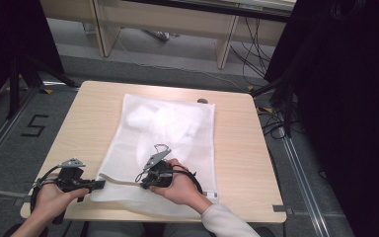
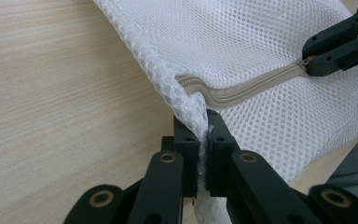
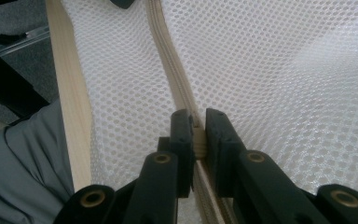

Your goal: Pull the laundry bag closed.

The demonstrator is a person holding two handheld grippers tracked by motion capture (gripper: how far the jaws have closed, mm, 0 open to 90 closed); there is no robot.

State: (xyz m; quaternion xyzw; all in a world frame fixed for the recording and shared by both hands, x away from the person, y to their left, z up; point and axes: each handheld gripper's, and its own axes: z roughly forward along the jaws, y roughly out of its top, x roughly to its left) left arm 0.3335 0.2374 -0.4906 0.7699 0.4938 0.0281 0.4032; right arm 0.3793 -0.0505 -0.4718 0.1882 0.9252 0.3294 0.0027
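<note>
- Near edge of the desk [image 1: 94, 106]: a person's two hands come in, each holding a set of tongs.
- Left tongs [image 1: 97, 184] sit at the near left corner of the mesh bag [image 1: 177, 143], clamped on a bunched fold of mesh right where the zipper [image 2: 242, 91] ends.
- Right tongs [image 1: 145, 179] are just to the right along the same near edge, squeezed onto the zipper, pinching what looks like the slider; too small to be sure.
- Zipper tape is beige and runs between the two tongs along the bag's near side.
- Bag lies flat across the middle of the light wood desk, white, with something pale bunched inside at the far end.
- Beyond the far edge: grey floor [image 1: 24, 128], cables, pale furniture legs.
</note>
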